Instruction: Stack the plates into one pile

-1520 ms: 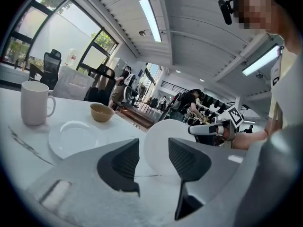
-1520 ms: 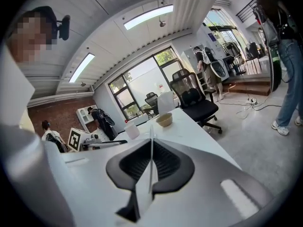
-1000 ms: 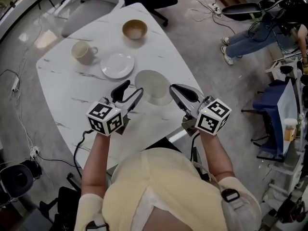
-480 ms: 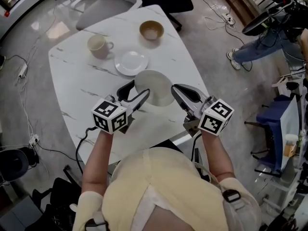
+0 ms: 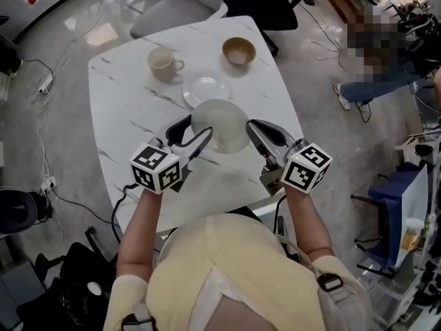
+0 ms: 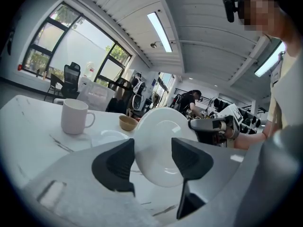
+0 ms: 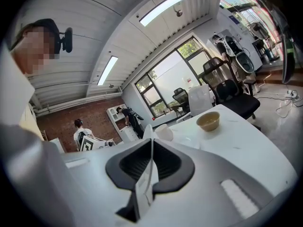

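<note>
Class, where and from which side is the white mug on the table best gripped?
Probably its wall at the rim, from above: the mug stands upright with its mouth open, so one jaw fits inside, one outside, away from the handle.

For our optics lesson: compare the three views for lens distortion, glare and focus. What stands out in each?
Head view: even light, pale glare on the glossy floor, little distortion. Left gripper view: heavy fisheye with dark corners, strip light blown out, plate sharp. Right gripper view: same fisheye, window overexposed, plate seen edge-on, very close.
</note>
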A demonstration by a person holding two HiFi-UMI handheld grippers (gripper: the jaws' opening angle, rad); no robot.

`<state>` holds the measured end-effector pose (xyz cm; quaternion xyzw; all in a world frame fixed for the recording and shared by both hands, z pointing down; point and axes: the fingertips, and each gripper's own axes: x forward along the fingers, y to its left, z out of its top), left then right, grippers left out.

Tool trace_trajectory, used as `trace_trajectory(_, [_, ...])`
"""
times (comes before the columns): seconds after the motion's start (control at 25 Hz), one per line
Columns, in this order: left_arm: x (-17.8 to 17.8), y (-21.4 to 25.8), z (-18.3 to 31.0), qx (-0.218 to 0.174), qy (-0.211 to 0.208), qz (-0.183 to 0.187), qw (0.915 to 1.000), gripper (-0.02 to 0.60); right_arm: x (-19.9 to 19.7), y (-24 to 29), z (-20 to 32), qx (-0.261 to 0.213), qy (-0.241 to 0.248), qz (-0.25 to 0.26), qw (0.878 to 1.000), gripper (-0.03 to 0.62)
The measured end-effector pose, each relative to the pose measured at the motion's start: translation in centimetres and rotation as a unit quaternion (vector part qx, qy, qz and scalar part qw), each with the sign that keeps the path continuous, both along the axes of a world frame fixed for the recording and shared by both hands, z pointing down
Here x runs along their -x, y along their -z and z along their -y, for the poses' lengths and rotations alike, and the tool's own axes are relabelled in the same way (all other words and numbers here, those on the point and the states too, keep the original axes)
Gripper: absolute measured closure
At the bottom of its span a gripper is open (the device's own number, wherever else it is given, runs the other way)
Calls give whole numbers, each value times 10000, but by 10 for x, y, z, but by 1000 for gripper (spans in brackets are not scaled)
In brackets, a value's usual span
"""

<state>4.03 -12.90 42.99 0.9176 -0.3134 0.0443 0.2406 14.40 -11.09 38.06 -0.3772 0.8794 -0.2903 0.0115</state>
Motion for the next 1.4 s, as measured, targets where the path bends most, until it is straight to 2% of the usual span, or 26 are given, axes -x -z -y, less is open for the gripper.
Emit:
trace_trajectory(0.32, [18, -8, 17, -15, 626, 256, 9977, 341, 13, -17, 32, -18, 25, -602, 9982, 569])
trace_trajectory(0.56, [28, -17, 37, 20, 1099, 557, 9924, 341, 21, -29, 58, 68, -15, -757, 9971, 565])
trace_trajectory(0.64, [30, -20, 45, 66, 1233, 611, 9905, 375, 20, -35, 68, 79, -38, -841, 9964, 562])
trace_trajectory(0.72, [31, -25, 52, 111, 1319, 617, 9893, 394, 18, -42, 79, 154, -72, -878, 9960, 560])
trace_trajectory(0.88, [28, -36, 69, 197, 1447, 686, 9869, 394, 15, -59, 102, 360, -90, -940, 9949, 556])
trace_trajectory(1.12, [27, -59, 92, 518, 1608, 1061, 9799, 394, 15, -83, 130, 569, -55, -1127, 9920, 554])
trace_trajectory(1.28, [28, -62, 106, 615, 1713, 1097, 9772, 394, 13, -96, 146, 813, -160, -1007, 9915, 551])
trace_trajectory(1.4, [29, -67, 116, 711, 1773, 1260, 9735, 396, 14, -104, 157, 928, -137, -1037, 9902, 549])
